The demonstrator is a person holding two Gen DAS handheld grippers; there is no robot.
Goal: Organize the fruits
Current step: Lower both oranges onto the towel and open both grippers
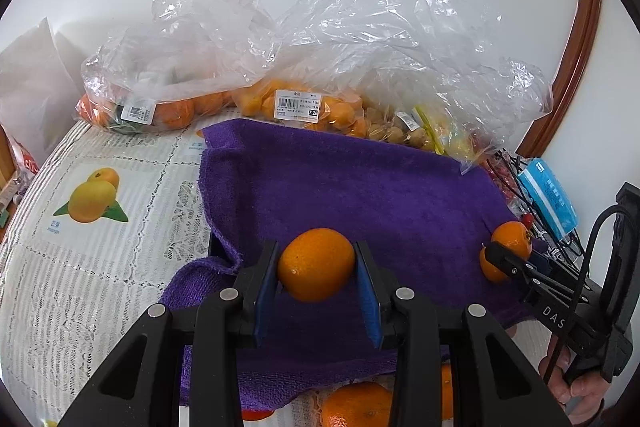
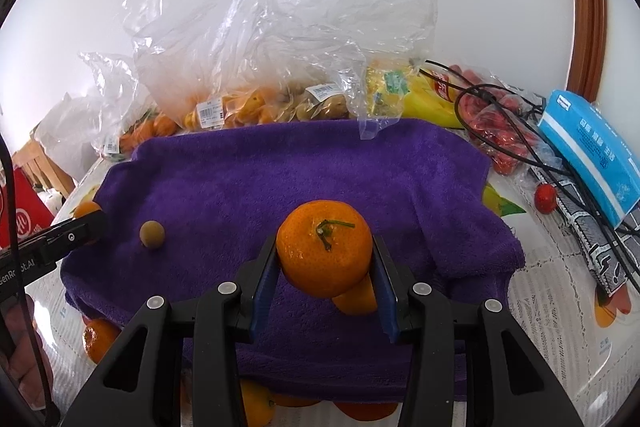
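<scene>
Left wrist view: a purple towel (image 1: pixel 360 187) is spread over the counter (image 1: pixel 100 247) below a white wall. The left tool (image 1: pixel 316 267) is clamped on a kumquat (image 1: pixel 316 269), held above the towel.

Right wrist view: the right tool (image 2: pixel 325 267) is clamped on a mandarin (image 2: pixel 324 247). Transfer is judged under way; next, each fruit needs setting with its kind.

oranges (image 2: pixel 98 341) half hidden under purple towel (image 2: pixel 280 171)
</scene>
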